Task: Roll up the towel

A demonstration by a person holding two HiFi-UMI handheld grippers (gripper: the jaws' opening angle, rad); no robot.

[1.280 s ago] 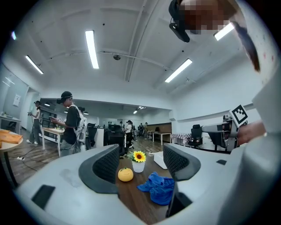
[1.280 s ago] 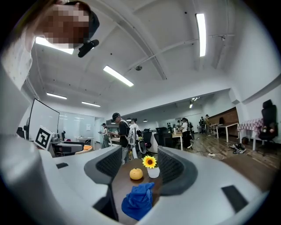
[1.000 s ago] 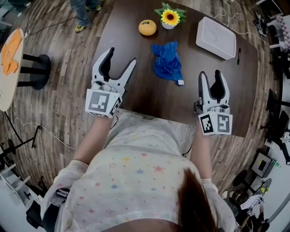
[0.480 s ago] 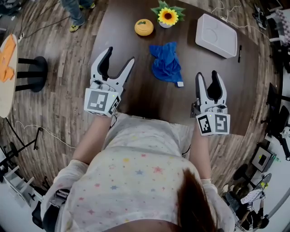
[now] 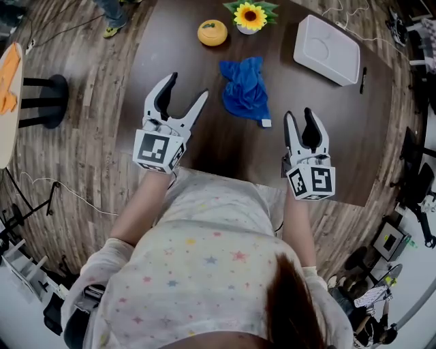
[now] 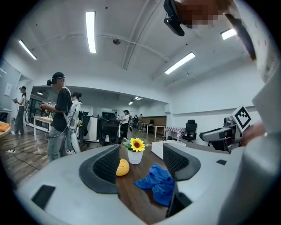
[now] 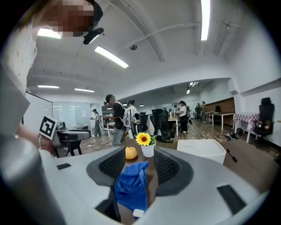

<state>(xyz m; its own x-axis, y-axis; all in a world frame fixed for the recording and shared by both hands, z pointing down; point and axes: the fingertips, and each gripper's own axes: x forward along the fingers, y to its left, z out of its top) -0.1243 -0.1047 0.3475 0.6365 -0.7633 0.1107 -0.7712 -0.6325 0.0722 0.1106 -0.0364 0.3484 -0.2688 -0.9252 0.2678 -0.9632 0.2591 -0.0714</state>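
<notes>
The blue towel (image 5: 244, 87) lies in a crumpled heap on the dark table (image 5: 225, 146), not yet spread or rolled. It sits ahead of both grippers and between them, touching neither. Its long axis runs away from the person, from the end near the sunflower pot (image 5: 249, 17) down to the near end. This axis leans a little, so the near end with the small white tag (image 5: 266, 123) points toward the right gripper (image 5: 300, 117).

The right gripper is empty, with its jaws only narrowly apart. In its own view the towel appears straight ahead between the jaws. The left gripper (image 5: 186, 90) is also empty, with jaws spread wide, and the towel lies ahead and to its right. The tag end seems nearest to the right gripper, so that one could probably reach it first.
</notes>
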